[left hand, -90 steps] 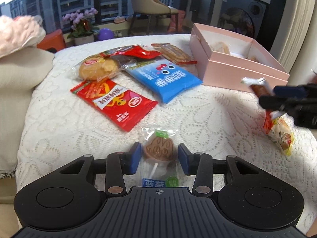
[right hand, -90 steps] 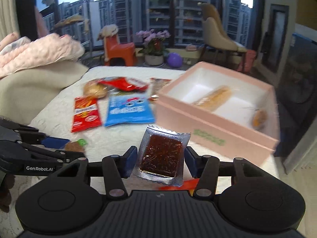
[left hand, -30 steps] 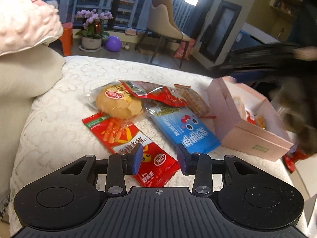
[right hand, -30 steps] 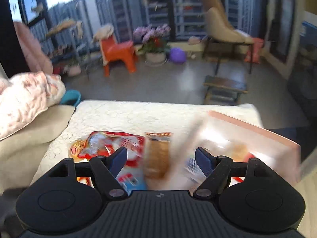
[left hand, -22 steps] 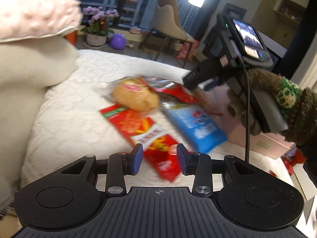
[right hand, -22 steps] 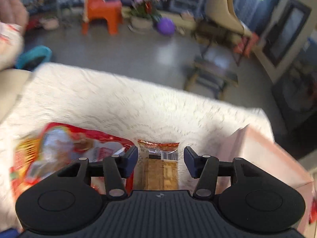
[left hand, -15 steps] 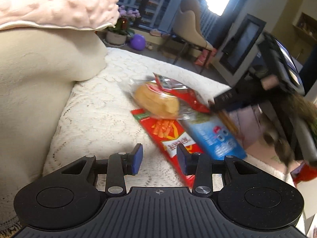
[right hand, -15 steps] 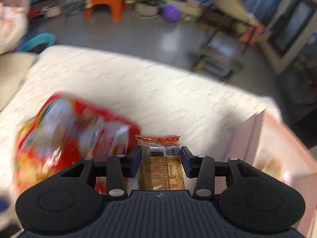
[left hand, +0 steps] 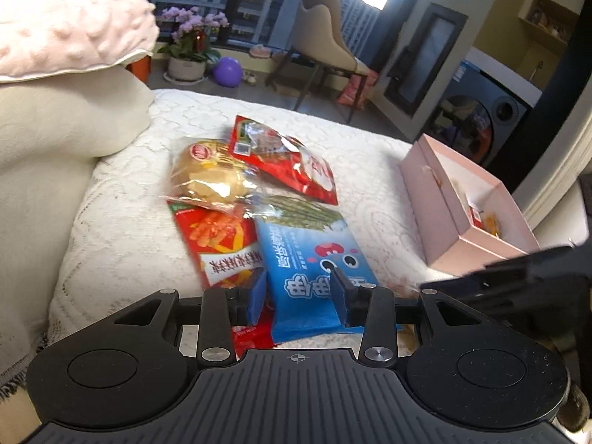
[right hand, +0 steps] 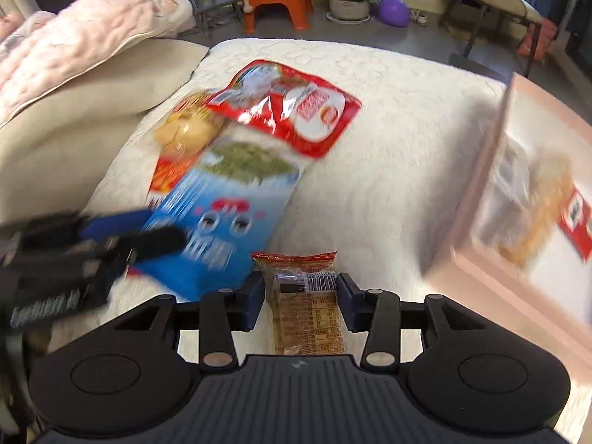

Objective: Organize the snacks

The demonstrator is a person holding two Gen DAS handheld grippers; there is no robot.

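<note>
Right gripper pinches a brown snack bar packet between its pads — long axis runs straight out along the fingers, red crimped end pointing away, above the white lace cover between the blue packet and the pink box. Its jaws have just been closing onto that packet. Left gripper is partly spread with nothing gripped, over the near end of the blue packet — that one lies lengthwise away from the camera beside the red fries packet, with the pink box well off to the right.
</note>
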